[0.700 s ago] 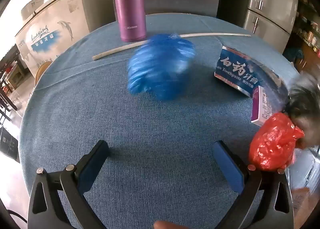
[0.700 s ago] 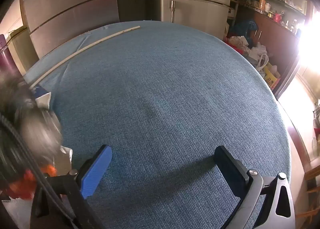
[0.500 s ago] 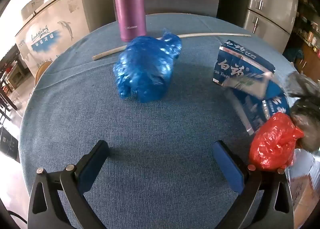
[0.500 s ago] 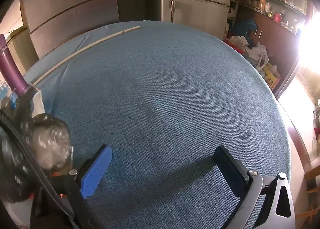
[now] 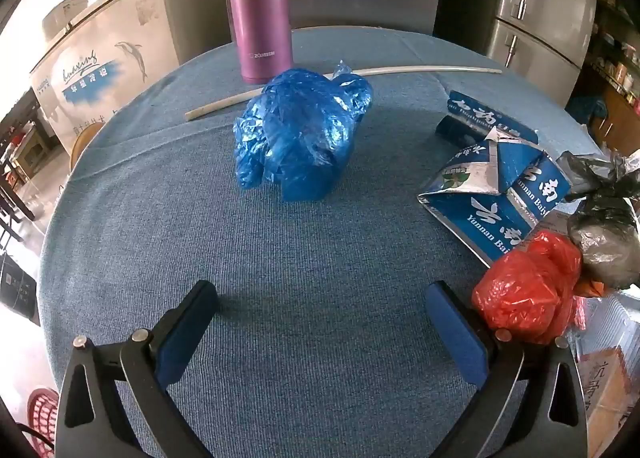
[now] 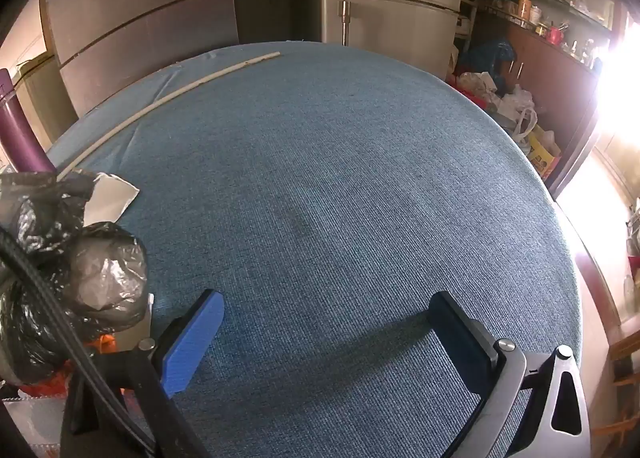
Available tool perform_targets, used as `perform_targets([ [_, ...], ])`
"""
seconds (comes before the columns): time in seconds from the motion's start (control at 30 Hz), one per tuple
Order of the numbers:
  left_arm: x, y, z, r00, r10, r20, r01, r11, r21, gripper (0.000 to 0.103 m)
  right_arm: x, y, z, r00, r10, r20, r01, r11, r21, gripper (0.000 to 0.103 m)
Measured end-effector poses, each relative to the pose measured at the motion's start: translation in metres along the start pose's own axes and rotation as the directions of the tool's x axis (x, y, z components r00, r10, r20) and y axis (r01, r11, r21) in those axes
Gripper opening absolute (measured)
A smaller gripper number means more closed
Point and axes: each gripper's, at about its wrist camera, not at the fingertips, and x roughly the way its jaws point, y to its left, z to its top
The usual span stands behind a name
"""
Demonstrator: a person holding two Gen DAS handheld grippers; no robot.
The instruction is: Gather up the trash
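Resting on ribbed blue cloth (image 5: 304, 282), crinkled blue plastic bag (image 5: 300, 133), glossy red bag (image 5: 528, 290), both hand-held grippers (image 5: 320, 322) (image 6: 324, 334) spread apart

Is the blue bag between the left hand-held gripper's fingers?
No, the blue bag sits on the table well ahead of the open left hand-held gripper.
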Motion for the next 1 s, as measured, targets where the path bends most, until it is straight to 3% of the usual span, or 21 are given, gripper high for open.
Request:
perform_targets([
  [0.6, 0.0, 0.0, 0.0, 1.0, 0.0, 0.0, 0.0, 1.0, 0.0, 0.103, 0.002, 0.002, 0.0, 1.0, -0.012, -0.005, 0.012, 1.0, 0.013, 0.103],
  [0.73, -0.002, -0.003, 0.0, 0.999, 0.028, -0.041, -0.03, 0.999, -0.036, 0.103, 0.002, -0.006, 0.005, 0.993, 0.053, -0.106, -0.061, 0.995, -0.08, 0.103],
  [0.8, -0.018, -0.004, -0.004, 0.995, 0.075, -0.068, -0.079, 0.995, -0.054, 0.103, -0.01, -0.021, 0.001, 0.995, 0.043, -0.095, -0.049, 0.997, -0.055, 0.103],
  [0.9, -0.068, -0.01, -0.01, 0.989, 0.129, 0.073, -0.127, 0.991, -0.035, 0.103, -0.048, -0.04, -0.004, 0.999, 0.036, 0.0, -0.036, 0.998, -0.055, 0.103],
  [1.0, -0.129, -0.02, -0.014, 0.967, 0.18, 0.18, -0.182, 0.983, -0.005, 0.103, -0.109, -0.055, -0.014, 0.988, 0.105, 0.114, -0.098, 0.993, -0.072, 0.103],
])
